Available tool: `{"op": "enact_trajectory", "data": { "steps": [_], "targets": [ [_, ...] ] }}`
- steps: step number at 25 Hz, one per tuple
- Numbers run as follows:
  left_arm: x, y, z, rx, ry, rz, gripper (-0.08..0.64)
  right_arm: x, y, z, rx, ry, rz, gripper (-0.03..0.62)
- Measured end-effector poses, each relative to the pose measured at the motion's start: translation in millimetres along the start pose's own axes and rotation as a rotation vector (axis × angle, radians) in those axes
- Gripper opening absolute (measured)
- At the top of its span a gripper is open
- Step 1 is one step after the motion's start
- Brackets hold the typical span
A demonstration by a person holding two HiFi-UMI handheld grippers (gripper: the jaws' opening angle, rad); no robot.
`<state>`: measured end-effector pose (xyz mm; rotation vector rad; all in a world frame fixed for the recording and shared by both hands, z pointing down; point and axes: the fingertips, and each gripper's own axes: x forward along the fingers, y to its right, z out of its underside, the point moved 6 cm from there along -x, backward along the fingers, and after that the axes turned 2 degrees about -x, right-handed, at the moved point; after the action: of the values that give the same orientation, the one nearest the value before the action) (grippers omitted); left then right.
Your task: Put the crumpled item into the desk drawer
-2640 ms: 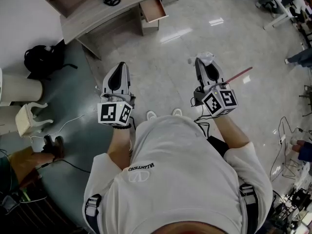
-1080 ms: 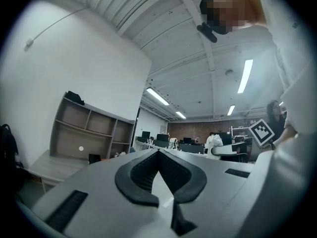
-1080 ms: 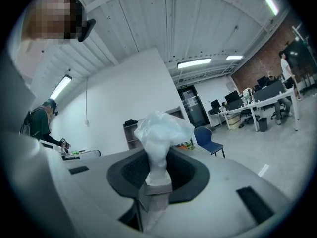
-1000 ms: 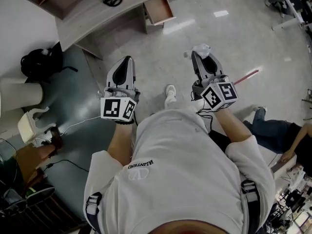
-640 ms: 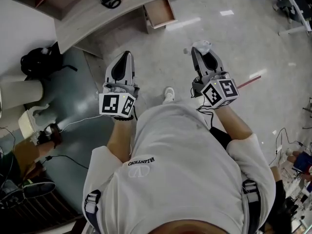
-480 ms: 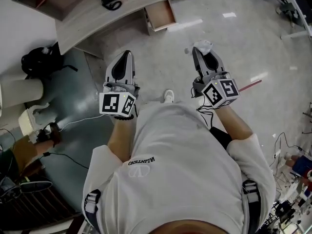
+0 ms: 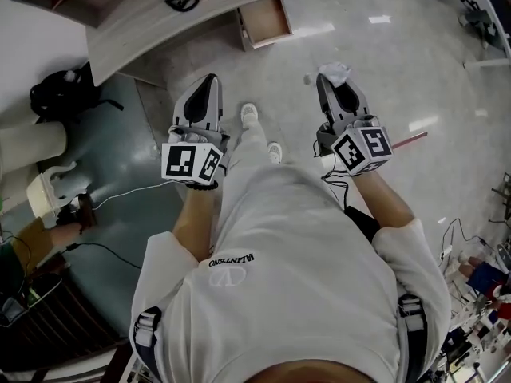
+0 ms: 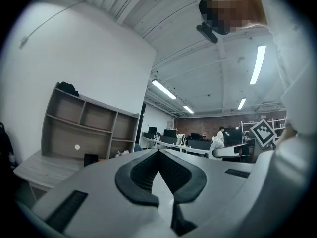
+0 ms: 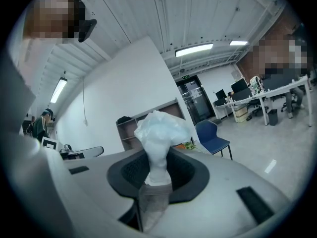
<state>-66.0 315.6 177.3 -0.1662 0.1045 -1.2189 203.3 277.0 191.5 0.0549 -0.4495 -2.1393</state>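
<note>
A crumpled white item (image 7: 334, 73) sticks out of my right gripper (image 7: 328, 79), which is shut on it and held out over the floor. In the right gripper view the white wad (image 9: 159, 132) bulges above the dark pads (image 9: 183, 175) that pinch its lower part. My left gripper (image 7: 209, 80) is level with the right one, jaws shut and nothing in it; in its own view the left gripper (image 8: 158, 152) tips meet. The desk drawer (image 7: 268, 20) stands pulled open ahead, under the grey desk (image 7: 152, 32).
A black backpack (image 7: 57, 92) and a white stool (image 7: 45, 191) stand on the darker floor at left, with cables (image 7: 120, 202) trailing there. A red stick (image 7: 407, 140) lies on the floor at right. The person's shoe (image 7: 249, 114) is between the grippers. A blue chair (image 9: 212, 135) stands farther off.
The person has stepped forward, one foot now out between the grippers. Both grippers stay side by side, the right still closed on the white item.
</note>
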Motion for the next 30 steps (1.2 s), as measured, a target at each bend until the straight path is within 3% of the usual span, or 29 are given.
{"op": "enact_trajectory", "data": {
  "steps": [7, 17, 30],
  "targets": [
    [51.5, -29.8, 6.8, -0.013, -0.014, 0.042, -0.002, 42.2, 22.7, -3.3, -0.015, -0.020, 0.046, 0.083],
    [144.6, -100.2, 35.9, -0.064, -0.077, 0.110, -0.002, 161.0, 31.0, -5.7, -0.048, -0.066, 0.057, 0.083],
    [216.6, -124.9, 98.2, -0.139, -0.222, 0.215, -0.002, 244.7, 46.4, 48.8, -0.023, -0.234, 0.056, 0.083]
  ]
}}
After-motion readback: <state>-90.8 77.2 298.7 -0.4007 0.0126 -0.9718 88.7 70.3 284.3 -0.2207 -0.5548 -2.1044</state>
